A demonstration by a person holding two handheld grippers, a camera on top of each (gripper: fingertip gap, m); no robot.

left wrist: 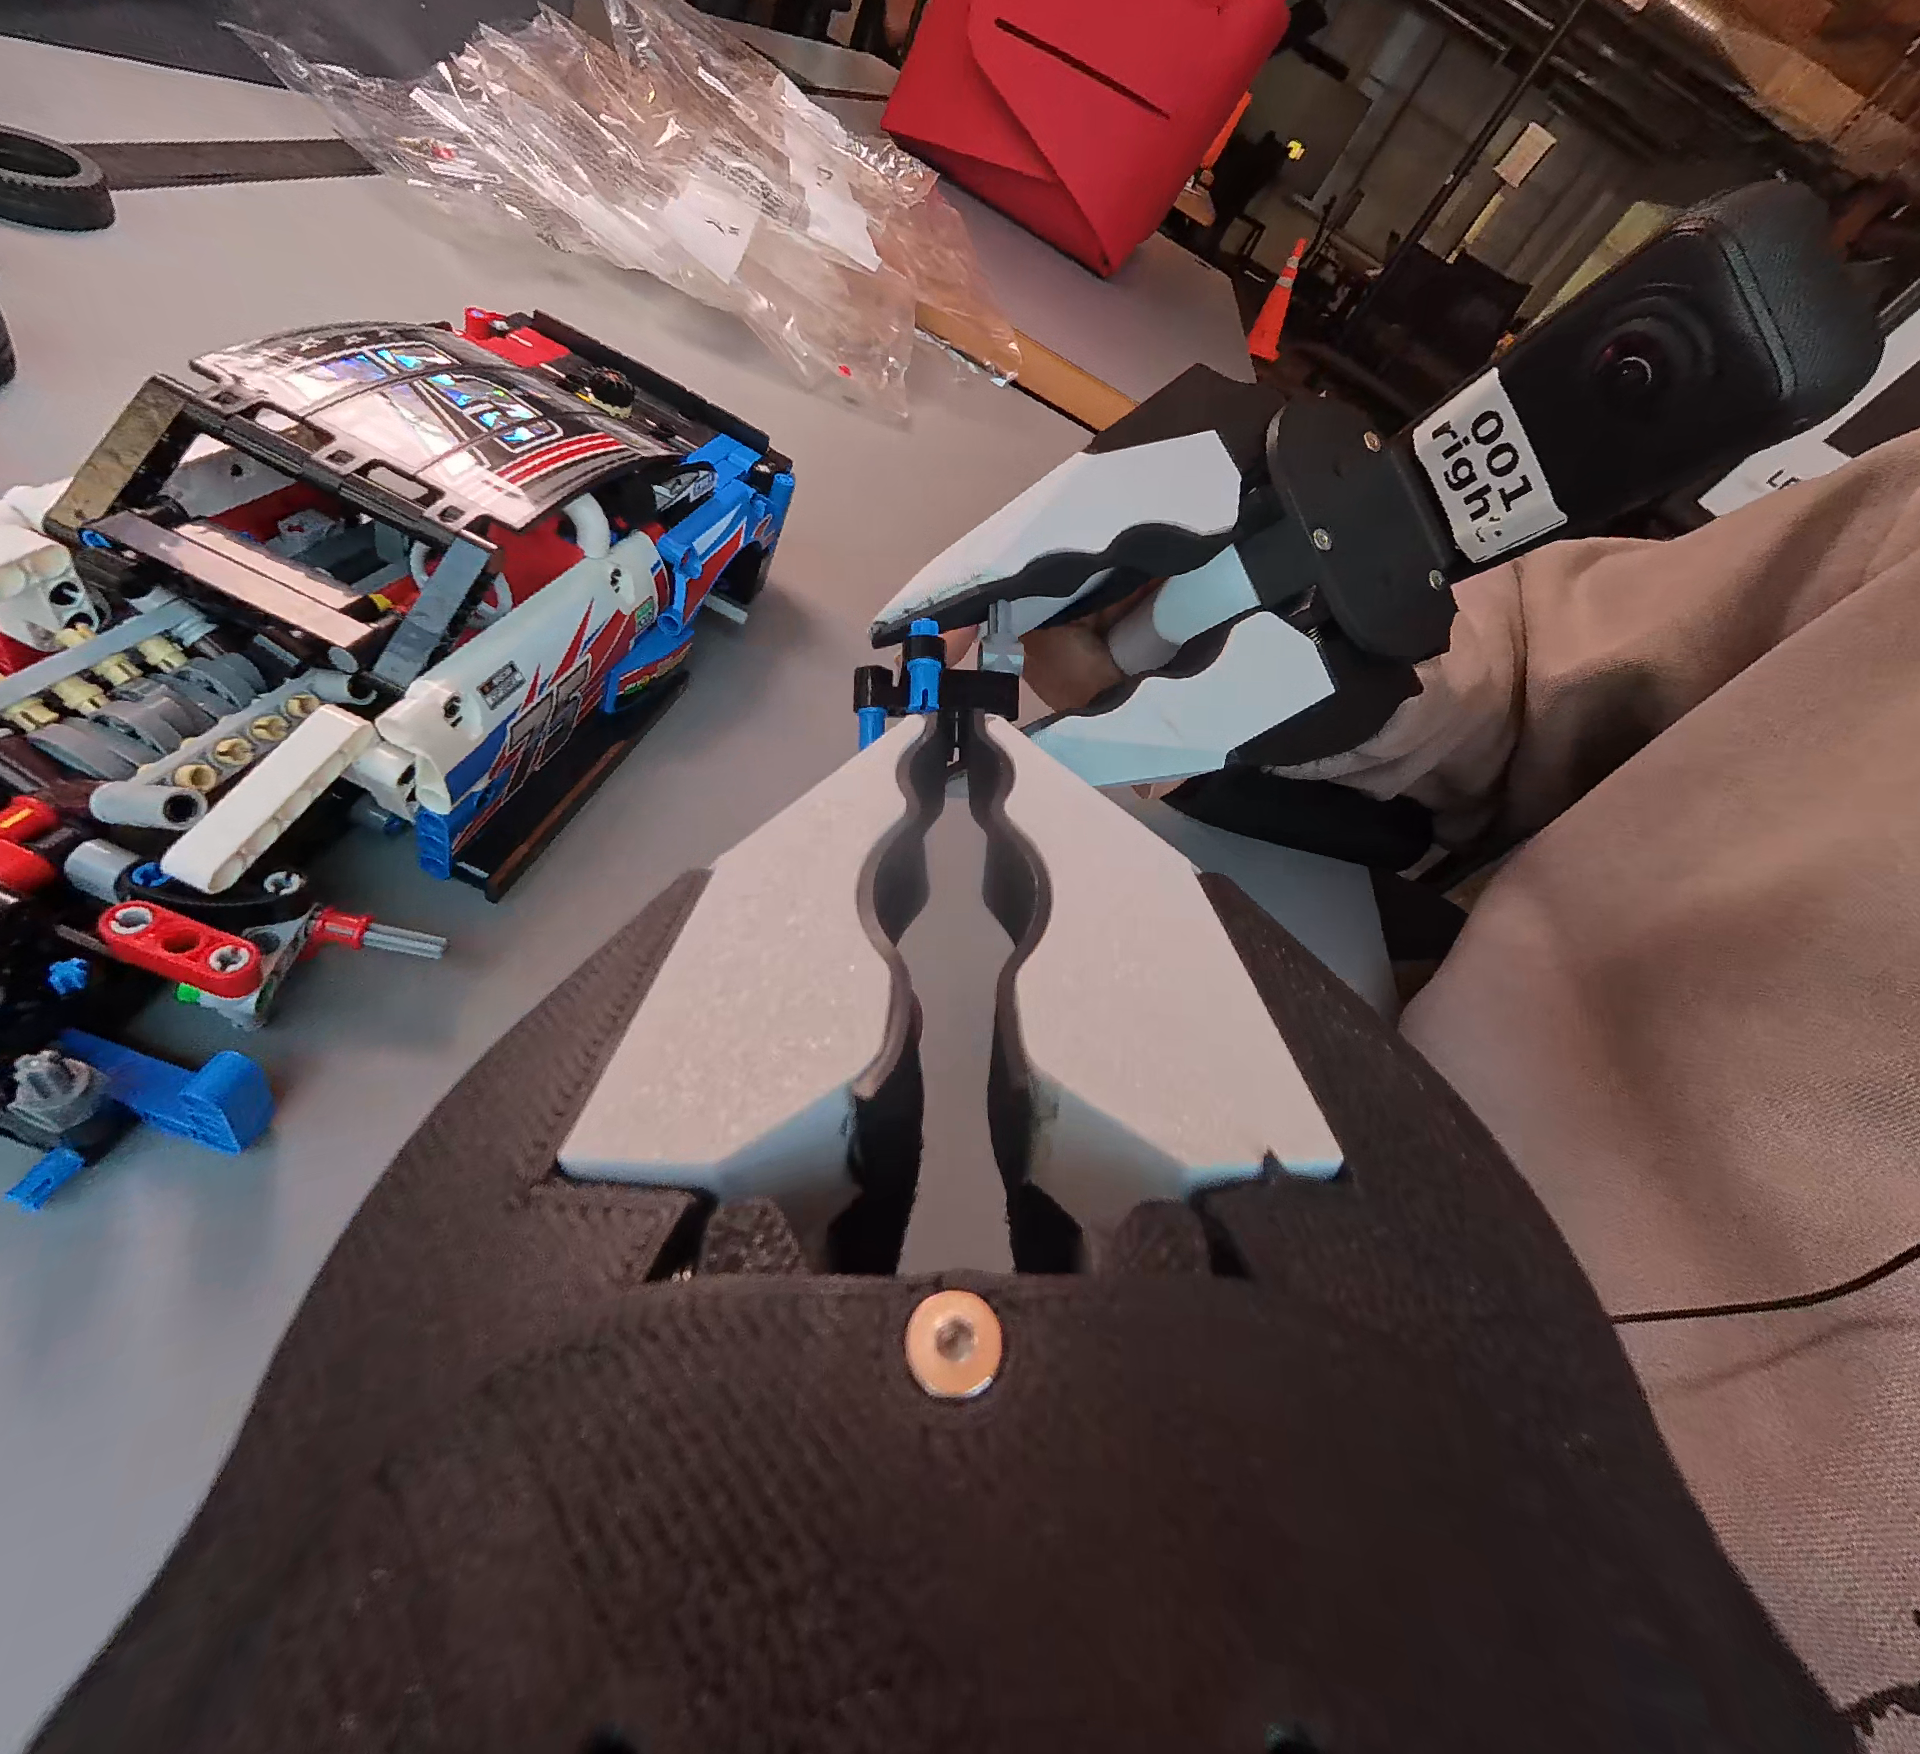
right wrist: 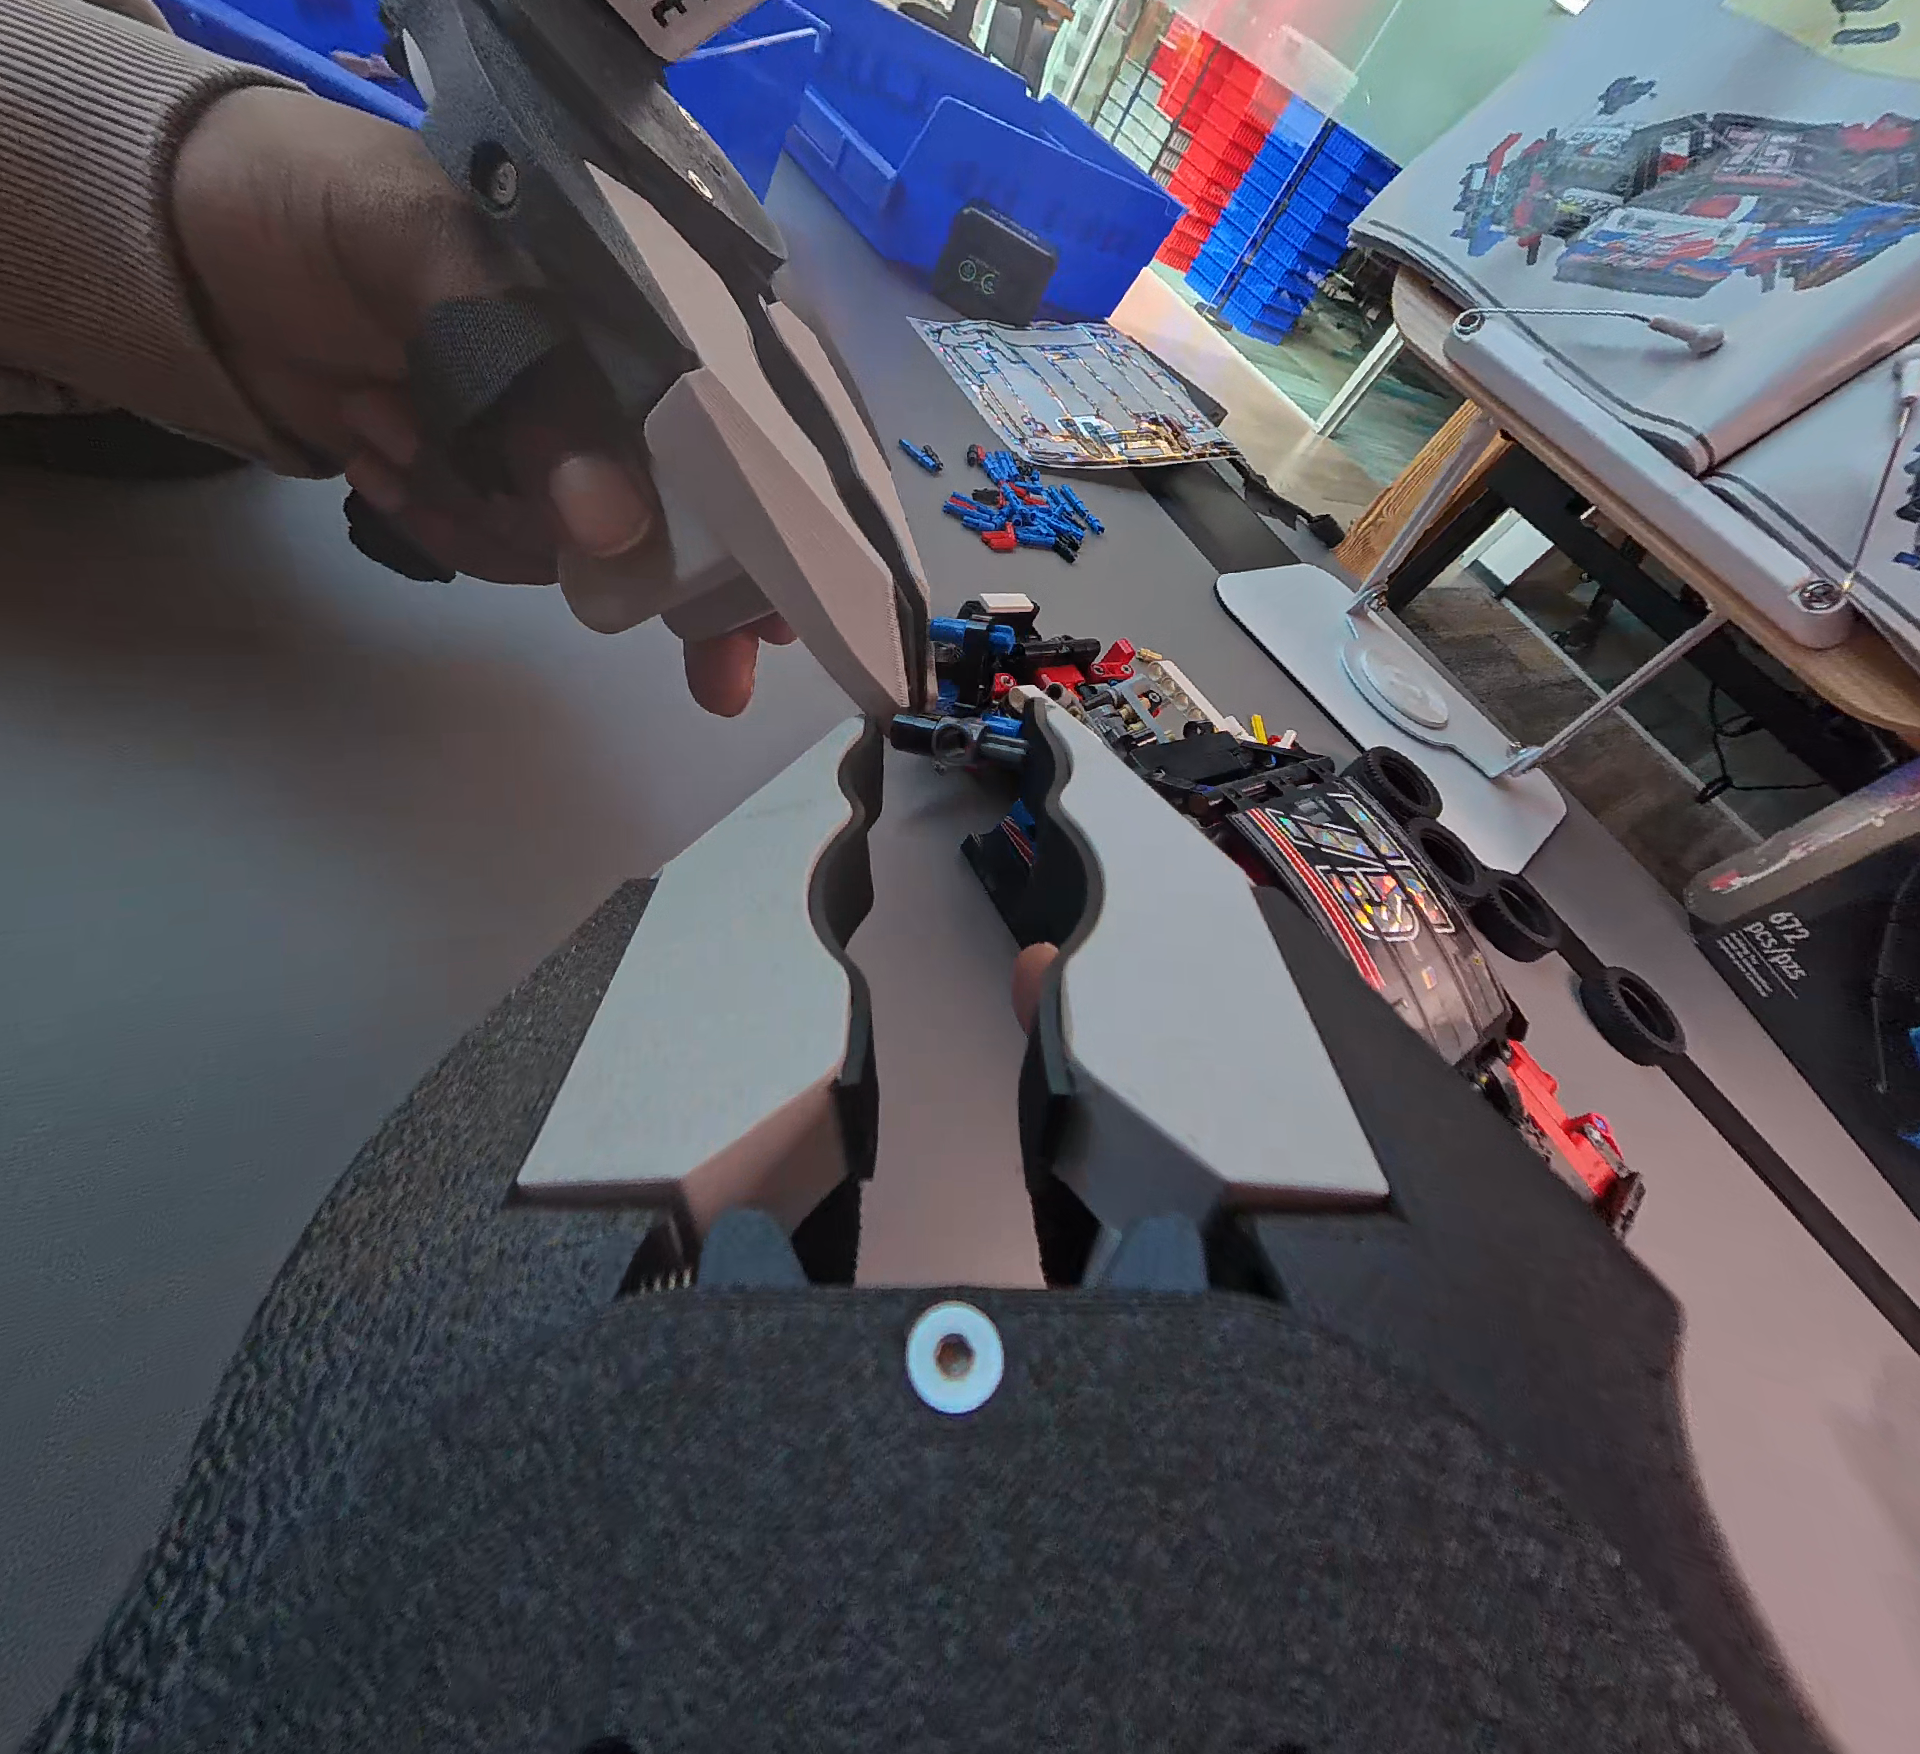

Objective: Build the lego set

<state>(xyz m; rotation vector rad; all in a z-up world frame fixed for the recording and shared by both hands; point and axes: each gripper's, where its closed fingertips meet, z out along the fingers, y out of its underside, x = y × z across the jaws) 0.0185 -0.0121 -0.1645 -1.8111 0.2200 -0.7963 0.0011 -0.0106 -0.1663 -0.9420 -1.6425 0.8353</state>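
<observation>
A partly built Lego race car (left wrist: 416, 561) in white, blue and red lies on the grey table (left wrist: 260, 1341), left of both grippers. It also shows in the right wrist view (right wrist: 1361, 883). My left gripper (left wrist: 961, 733) is shut on a small black connector with blue pins (left wrist: 920, 670) and holds it above the table. My right gripper (right wrist: 951, 728) comes in from the right and is shut on a small grey and black pin piece (right wrist: 956, 740). The two pieces meet tip to tip. The left gripper (right wrist: 920, 691) enters the right wrist view from the upper left.
Loose sub-assemblies (left wrist: 156, 1081) lie at the front left. Empty plastic bags (left wrist: 665, 177) and a red bag (left wrist: 1081, 63) sit at the back. A pile of blue pins (right wrist: 1023, 509), a sticker sheet (right wrist: 1081, 395), tyres (right wrist: 1455, 863), blue bins (right wrist: 987, 166) and an instruction booklet on a stand (right wrist: 1662, 177) are farther off. Left and right tips are no more than a few centimetres apart.
</observation>
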